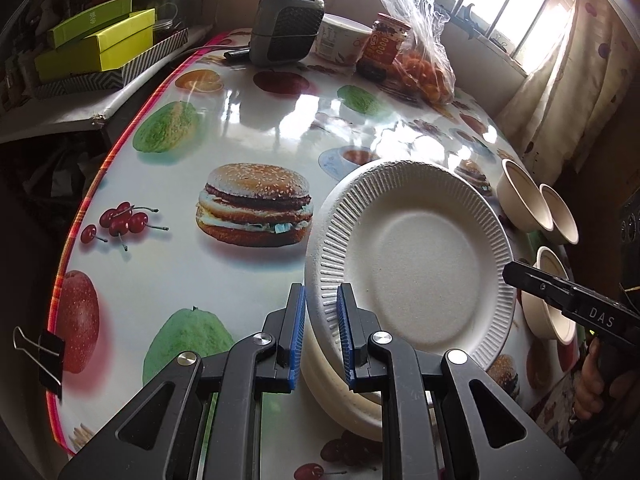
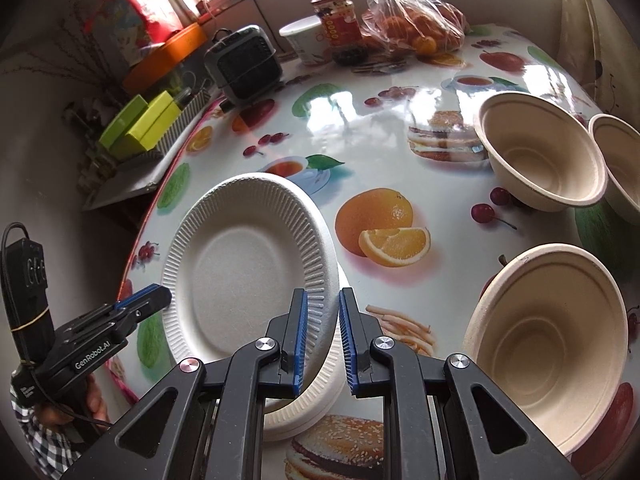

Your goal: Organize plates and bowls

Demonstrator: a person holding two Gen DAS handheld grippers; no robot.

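Table: round table under a glossy white cloth printed with burgers, cherries, oranges and green fruit; a black binder clip grips its left edge.
Back clutter: grey-green boxy fan heater, red-labelled glass jar, white paper tub and clear plastic bag of orange fruit stand together at the far side.
Side shelf: lime-green cardboard boxes lie stacked left of the table.
Top plate: white ribbed paper plate, tilted, one edge raised, the uppermost of a small stack of plates near the table's front edge.
Bowls: three beige pulp bowls sit upright to the right of the plates, apart from them.
Left gripper: black left gripper with blue pads pinches the top plate's left rim between nearly closed fingers.
Right gripper: black right gripper pinches the same plate's right rim, fingers drawn close on it.
Hands: a hand with a checked sleeve holds the left tool's handle.
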